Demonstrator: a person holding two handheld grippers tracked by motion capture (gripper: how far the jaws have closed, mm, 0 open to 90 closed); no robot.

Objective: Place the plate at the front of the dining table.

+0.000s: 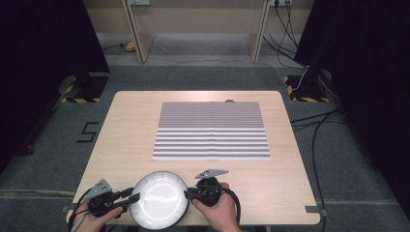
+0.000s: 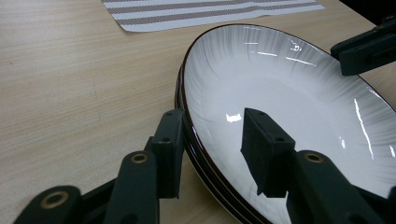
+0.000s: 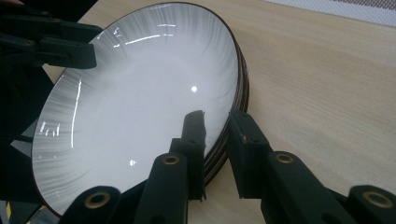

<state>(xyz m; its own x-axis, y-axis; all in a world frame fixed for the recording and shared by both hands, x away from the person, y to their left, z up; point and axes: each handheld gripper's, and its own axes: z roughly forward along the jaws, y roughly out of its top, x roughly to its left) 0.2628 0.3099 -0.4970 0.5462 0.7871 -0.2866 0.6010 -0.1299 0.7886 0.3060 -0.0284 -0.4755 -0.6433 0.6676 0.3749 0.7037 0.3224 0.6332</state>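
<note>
A white plate (image 1: 159,198) with a dark rim sits at the table's front edge; stacked dark edges show under its rim. My left gripper (image 1: 134,197) reaches it from the left. In the left gripper view (image 2: 212,140) one jaw stands outside the plate (image 2: 289,93) and one over its bowl, with a wide gap, open. My right gripper (image 1: 187,192) meets the opposite side. In the right gripper view (image 3: 217,126) its jaws straddle the plate's (image 3: 140,102) rim closely, and I see no firm press.
A grey-and-white striped placemat (image 1: 211,130) lies flat in the middle of the wooden table (image 1: 125,145), beyond the plate. Cables trail on the grey floor at the right. Dark curtains flank both sides.
</note>
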